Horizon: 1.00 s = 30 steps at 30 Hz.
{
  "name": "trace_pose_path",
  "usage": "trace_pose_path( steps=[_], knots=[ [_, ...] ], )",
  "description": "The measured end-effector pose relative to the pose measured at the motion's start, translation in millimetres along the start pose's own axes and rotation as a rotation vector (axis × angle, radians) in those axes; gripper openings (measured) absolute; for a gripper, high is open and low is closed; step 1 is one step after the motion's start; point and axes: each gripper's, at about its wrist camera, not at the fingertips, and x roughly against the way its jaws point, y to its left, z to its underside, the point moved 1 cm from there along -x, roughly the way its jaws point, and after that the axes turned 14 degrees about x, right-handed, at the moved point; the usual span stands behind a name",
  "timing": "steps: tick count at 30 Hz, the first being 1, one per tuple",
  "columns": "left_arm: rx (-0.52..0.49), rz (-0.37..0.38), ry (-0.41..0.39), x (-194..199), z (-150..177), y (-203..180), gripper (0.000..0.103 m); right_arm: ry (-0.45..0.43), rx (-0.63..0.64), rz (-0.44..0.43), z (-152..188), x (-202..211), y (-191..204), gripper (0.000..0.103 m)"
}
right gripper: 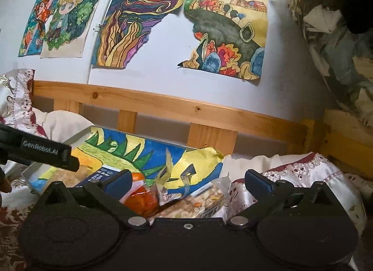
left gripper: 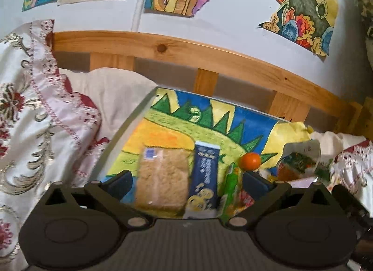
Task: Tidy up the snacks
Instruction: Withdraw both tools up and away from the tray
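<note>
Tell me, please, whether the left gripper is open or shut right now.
Open. In the left wrist view the left gripper has its jaws spread wide, holding nothing; the bread pack and dark blue box lie between them.

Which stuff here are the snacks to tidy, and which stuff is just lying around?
For the job:
- bread pack
- dark blue box
- green packet
- small orange
- clear bag of mixed snacks
- painted board under them

Just there:
- wall drawings
- wooden bed frame
- patterned bedding
</note>
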Motion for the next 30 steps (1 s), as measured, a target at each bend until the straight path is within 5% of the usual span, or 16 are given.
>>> trace_pose_path(
  steps=[14,30],
  knots=[
    [0.006,-0.106,-0.039,55.8,20.0,46.8,0.102,0.027,-0.020,-0.028,-1.9,53.1,14.8,0.102],
    [-0.059,-0.091,-0.045,103.0,37.6,57.6,0.102,0.033,-0.038,-0.064,-6.5,101.2,27.4,0.102]
  ],
)
